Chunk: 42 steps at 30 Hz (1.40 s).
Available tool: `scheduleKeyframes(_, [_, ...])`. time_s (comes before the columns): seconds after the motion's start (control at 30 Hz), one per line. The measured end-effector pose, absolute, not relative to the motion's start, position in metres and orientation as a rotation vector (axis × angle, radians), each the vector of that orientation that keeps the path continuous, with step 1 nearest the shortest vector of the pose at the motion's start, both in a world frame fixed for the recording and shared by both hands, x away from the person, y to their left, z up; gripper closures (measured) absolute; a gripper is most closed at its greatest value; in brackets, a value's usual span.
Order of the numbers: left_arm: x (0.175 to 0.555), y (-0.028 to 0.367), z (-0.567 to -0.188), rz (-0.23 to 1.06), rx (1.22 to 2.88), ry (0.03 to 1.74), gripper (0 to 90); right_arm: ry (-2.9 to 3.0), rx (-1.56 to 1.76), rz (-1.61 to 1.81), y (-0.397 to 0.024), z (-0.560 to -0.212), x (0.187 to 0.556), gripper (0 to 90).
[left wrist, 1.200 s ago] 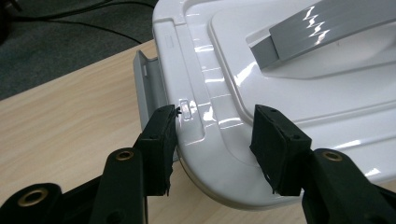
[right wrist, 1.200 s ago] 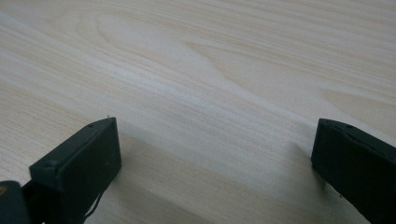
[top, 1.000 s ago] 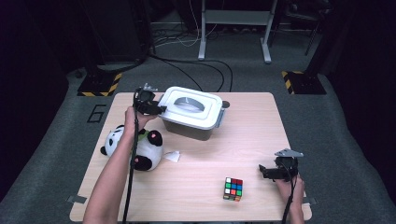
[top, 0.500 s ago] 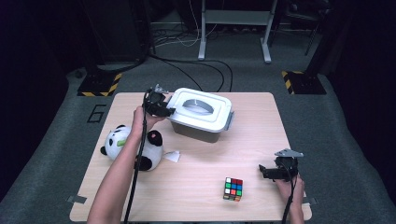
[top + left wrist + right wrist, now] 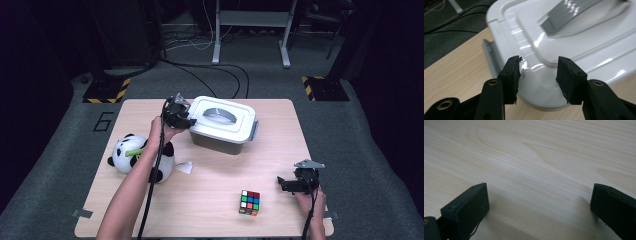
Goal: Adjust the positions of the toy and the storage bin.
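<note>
A grey box with a white lid [image 5: 223,123] stands at the back middle of the table. My left gripper [image 5: 189,120] is at the box's left corner. In the left gripper view its jaws [image 5: 539,78] straddle the rounded corner of the lid [image 5: 584,37], pads against its sides. A panda plush [image 5: 131,156] lies to the left, under that forearm. My right gripper [image 5: 284,184] rests low at the front right, open over bare wood [image 5: 539,202]. A colour cube [image 5: 249,202] sits just left of it.
A small white tag [image 5: 184,167] lies beside the panda. The box has a grey handle [image 5: 571,12] and grey side latches [image 5: 255,131]. The wooden table [image 5: 215,175] has tape at its front corners. Dark floor with cables and stands lies beyond.
My left gripper has moved to the right across the table, and the white-lidded box has slid right with it. The right gripper has stayed in place.
</note>
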<state>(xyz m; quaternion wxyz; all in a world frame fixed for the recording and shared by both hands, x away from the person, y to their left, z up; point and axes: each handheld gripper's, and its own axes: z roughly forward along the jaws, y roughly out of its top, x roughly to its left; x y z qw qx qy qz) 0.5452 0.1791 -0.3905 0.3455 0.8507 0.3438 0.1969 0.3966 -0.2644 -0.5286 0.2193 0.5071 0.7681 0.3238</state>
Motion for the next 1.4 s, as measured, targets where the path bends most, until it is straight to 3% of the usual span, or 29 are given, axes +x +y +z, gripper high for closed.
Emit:
scheduleKeyframes(0.77, [0.54, 0.167, -0.394, 0.516, 2.153, 0.927, 51.7, 2.125, 1.402, 0.896, -0.264, -0.529, 0.397, 1.3])
scheduleKeyframes(1.4, [0.533, 0.155, -0.394, 0.443, 2.123, 0.91, 51.4, 2.12, 1.408, 0.898, -0.264, -0.529, 0.396, 1.6])
